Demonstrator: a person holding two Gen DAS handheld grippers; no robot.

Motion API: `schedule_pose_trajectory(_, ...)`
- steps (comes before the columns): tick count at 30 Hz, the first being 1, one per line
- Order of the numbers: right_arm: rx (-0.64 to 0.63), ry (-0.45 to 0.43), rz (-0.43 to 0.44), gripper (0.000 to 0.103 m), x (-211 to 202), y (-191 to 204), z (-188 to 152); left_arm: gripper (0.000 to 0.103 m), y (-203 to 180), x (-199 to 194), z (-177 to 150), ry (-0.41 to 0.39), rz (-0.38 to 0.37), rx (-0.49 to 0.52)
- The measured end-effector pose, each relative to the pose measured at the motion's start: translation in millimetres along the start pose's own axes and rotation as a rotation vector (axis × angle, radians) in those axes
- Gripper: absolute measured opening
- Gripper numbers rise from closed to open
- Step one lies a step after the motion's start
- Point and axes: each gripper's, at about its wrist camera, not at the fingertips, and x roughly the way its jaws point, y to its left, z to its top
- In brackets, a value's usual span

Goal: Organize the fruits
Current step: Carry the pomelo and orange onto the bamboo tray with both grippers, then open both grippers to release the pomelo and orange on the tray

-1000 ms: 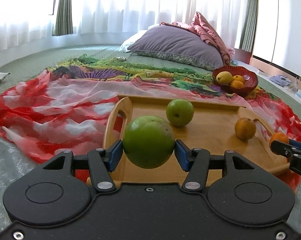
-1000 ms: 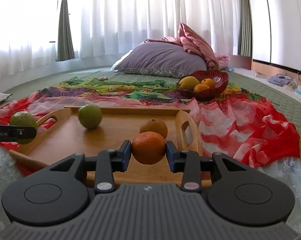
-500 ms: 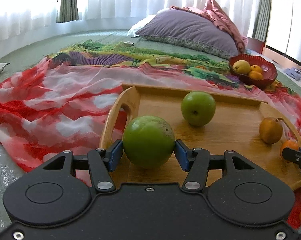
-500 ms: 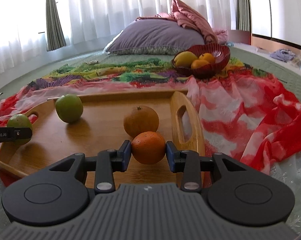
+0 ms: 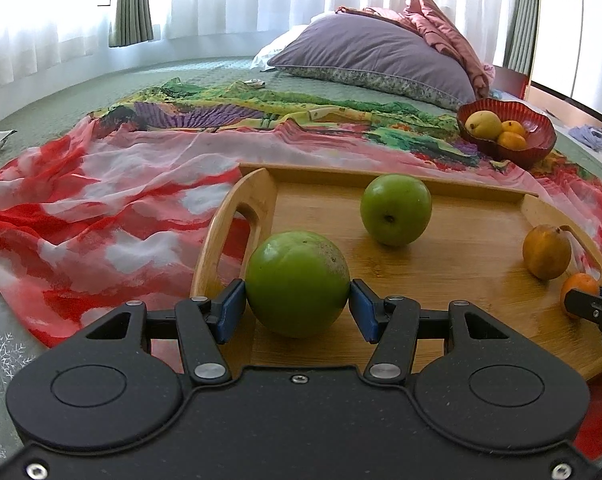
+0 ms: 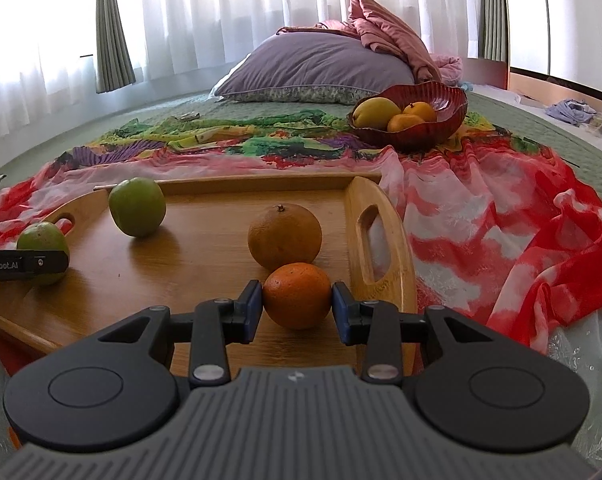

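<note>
A: Fruits, noted against the wooden tray point(image 5: 453, 272), largest first. Tray sits on the red-and-white cloth point(image 5: 101, 208) over the bed. Red bowl point(image 6: 429, 128) lies beyond the tray's far rim, well apart, with a yellow fruit and two oranges in it.

B: And the grippers?

A: Left gripper point(image 5: 297, 307) has its jaws about half spread, pads pressed on a large green fruit point(image 5: 297, 282), low over the tray's near end beside the left handle. Right gripper point(image 6: 297, 307) has its jaws narrower, clamped on a small orange point(image 6: 297, 294), just inside the right handle. Loose on the tray floor: second green fruit point(image 5: 395, 214) toward the far rim, dull orange fruit point(image 6: 285, 236) just behind the held orange.

B: How to set them down well?

A: My judgement: both are placements. Lower until each fruit bears on the wood, then open slowly so nothing rolls. The small orange sits close to the dull one; releasing it slightly nearer the camera would avoid a knock.

B: What can't you tell?

A: Whether either held fruit already touches the tray; the undersides are hidden by the gripper bodies. A sliver of something orange is cut off at the left view's lower right edge.
</note>
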Motion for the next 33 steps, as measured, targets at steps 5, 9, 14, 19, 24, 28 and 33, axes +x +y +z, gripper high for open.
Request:
schedule_pose_trajectory(5, -0.012, 0.005, 0.004, 0.042, 0.2, 0.9, 0.8, 0.054, -0.1, 0.8, 0.1, 0.000, -0.001, 0.003)
schedule_pose_trajectory(9, -0.016, 0.007, 0.003, 0.042, 0.2, 1.2, 0.8, 0.054, -0.4, 1.0, -0.2, 0.001, 0.000, 0.008)
schedule_pose_trajectory(14, -0.032, 0.016, 0.003, 0.043, -0.2, 2.2, 1.4, 0.054, -0.3, 0.3, -0.1, 0.002, 0.000, 0.012)
schedule_pose_trajectory(19, -0.044, 0.023, 0.010, 0.046, -0.3, 3.6, 1.2, 0.055, -1.4, 0.6, -1.3, 0.008, 0.009, 0.022)
schedule_pose_trajectory(24, -0.044, 0.027, 0.011, 0.048, -1.9, 3.3, -0.2, 0.055, -2.6, -0.1, -1.8, 0.013, 0.006, 0.020)
schedule_pose_trajectory(28, -0.047, 0.028, 0.017, 0.063, -4.1, 2.1, -0.3, 0.079, -3.8, -5.6, -2.5, 0.002, -0.007, 0.036)
schedule_pose_trajectory(33, -0.071, 0.028, 0.040, 0.075, -10.3, 4.2, -3.5, 0.092, -9.5, -16.5, -5.5, -0.021, 0.019, 0.077)
